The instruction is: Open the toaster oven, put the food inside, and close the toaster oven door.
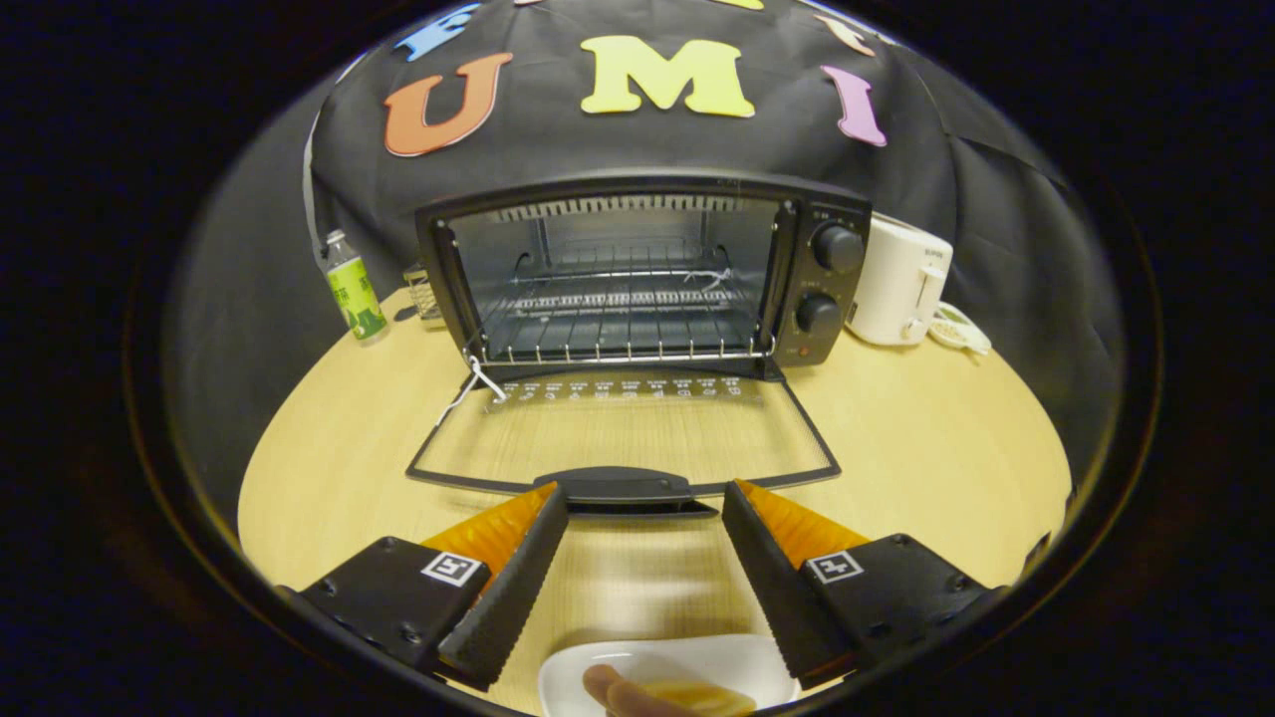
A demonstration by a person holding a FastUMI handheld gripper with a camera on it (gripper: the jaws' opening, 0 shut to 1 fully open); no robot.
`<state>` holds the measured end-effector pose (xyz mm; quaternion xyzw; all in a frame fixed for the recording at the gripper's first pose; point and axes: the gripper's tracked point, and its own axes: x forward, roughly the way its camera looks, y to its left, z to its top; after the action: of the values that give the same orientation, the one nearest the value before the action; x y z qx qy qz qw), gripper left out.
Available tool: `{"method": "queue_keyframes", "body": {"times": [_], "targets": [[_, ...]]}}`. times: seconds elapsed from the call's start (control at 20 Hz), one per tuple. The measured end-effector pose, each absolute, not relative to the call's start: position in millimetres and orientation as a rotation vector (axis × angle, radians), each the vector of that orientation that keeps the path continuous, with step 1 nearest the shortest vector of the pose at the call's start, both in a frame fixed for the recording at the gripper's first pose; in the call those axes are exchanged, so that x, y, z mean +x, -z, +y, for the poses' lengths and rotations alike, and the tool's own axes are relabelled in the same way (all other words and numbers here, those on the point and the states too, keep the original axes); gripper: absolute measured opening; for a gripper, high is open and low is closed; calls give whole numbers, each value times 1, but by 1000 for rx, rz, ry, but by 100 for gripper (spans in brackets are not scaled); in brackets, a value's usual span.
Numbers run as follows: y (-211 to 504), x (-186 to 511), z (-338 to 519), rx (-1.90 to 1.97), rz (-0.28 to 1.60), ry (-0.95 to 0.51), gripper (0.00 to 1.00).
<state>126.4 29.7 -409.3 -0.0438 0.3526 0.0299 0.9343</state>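
toaster oven (637, 274): at the back of the table (926, 448), against the booth wall, straight ahead of me
door (623, 438): folded down flat on the table in front of the oven, its handle (626, 486) nearest me
rack (623, 339): inside the oven
my fingers (518, 578): spread apart, holding nothing, tips just short of the handle
plate (667, 672): on the table below and between my fingers, food (687, 697) on it
bottle (355, 289): left of the oven, upright
white appliance (901, 284): right of the oven, just beside it
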Motion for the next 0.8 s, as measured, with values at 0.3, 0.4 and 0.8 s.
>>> {"method": "queue_keyframes", "body": {"times": [0.3, 0.4, 0.8], "targets": [[380, 120, 33, -136, 638, -98, 100], [368, 104, 38, -120, 610, -124, 100], [325, 16, 35, -118, 370, -172, 100]]}}
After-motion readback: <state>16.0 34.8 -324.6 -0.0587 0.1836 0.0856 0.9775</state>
